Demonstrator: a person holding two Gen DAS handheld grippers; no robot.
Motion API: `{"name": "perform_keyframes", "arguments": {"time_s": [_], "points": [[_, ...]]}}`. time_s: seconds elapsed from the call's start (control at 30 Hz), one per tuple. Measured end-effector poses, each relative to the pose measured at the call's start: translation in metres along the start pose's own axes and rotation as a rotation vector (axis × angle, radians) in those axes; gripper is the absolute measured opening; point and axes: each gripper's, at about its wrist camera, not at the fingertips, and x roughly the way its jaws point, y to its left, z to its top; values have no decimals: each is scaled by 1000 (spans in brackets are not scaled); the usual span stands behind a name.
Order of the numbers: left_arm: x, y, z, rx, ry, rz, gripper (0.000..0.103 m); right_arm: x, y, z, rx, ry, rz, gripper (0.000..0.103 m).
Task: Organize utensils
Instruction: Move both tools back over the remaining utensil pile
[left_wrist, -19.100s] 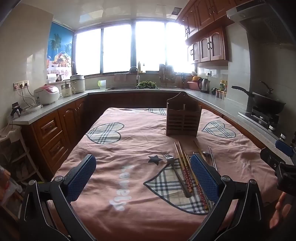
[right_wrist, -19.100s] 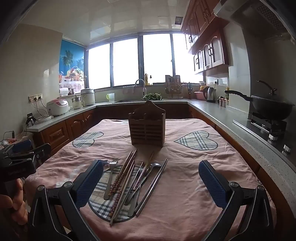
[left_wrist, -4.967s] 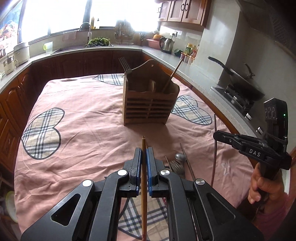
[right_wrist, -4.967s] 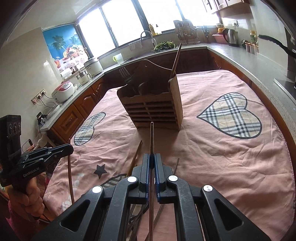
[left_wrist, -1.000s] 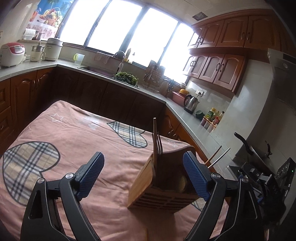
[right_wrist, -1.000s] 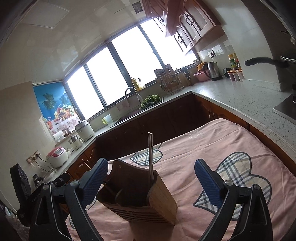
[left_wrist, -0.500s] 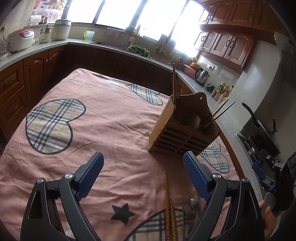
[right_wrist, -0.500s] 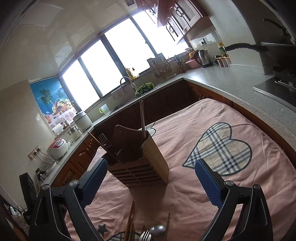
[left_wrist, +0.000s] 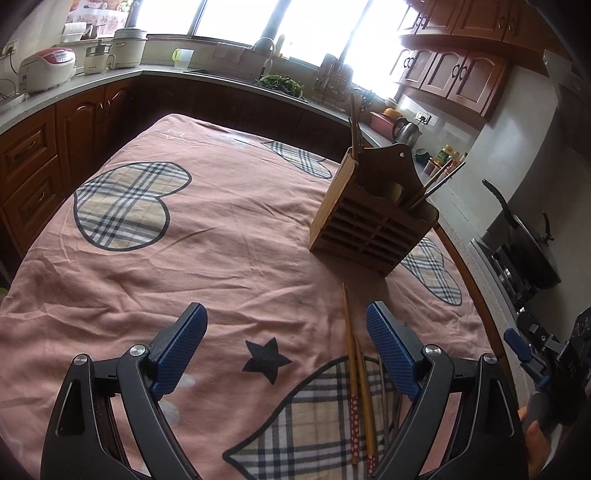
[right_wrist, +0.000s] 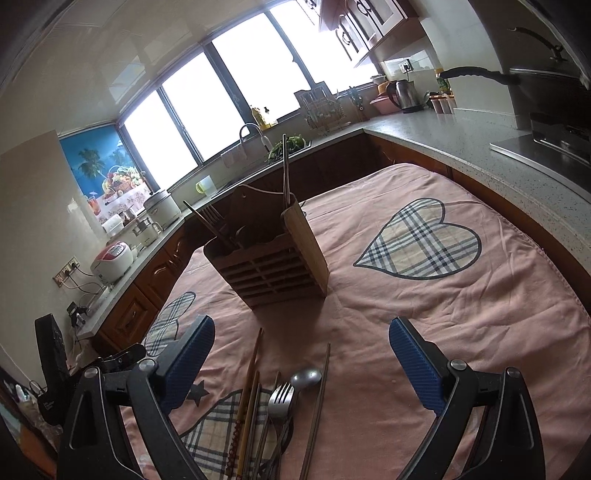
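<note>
A slatted wooden utensil holder (left_wrist: 373, 218) (right_wrist: 271, 258) stands on the pink tablecloth with chopsticks and a fork handle sticking out of it. Loose utensils lie in front of it: wooden chopsticks (left_wrist: 351, 365) (right_wrist: 247, 391), a metal spoon (right_wrist: 306, 376), a fork (right_wrist: 279, 397) and a dark chopstick (right_wrist: 318, 402). My left gripper (left_wrist: 286, 350) hovers open above the cloth, the chopsticks just inside its right finger. My right gripper (right_wrist: 301, 363) is open too, over the spoon and fork. Nothing is held in either.
The table's pink cloth (left_wrist: 221, 236) carries plaid hearts and a black star (left_wrist: 266, 358). Counters wrap around with a rice cooker (left_wrist: 46, 68), a sink, a kettle (right_wrist: 404, 94) and a wok (left_wrist: 524, 236) on a stove at right.
Both grippers have pulled back from the holder and tipped downward; the holder now sits farther off and the loose utensils have come into view. Both stay open and empty.
</note>
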Motion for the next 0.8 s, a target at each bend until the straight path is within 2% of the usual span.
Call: {"name": "perform_keyframes", "arguments": {"time_s": [0.37,0.8], "points": [[8,0,-16,26,40,9,90,5,4,-26,-33,53,-2,97],[30,-13,-13,62,102,11,90,27,2,-32,-49,132,-30,96]]}}
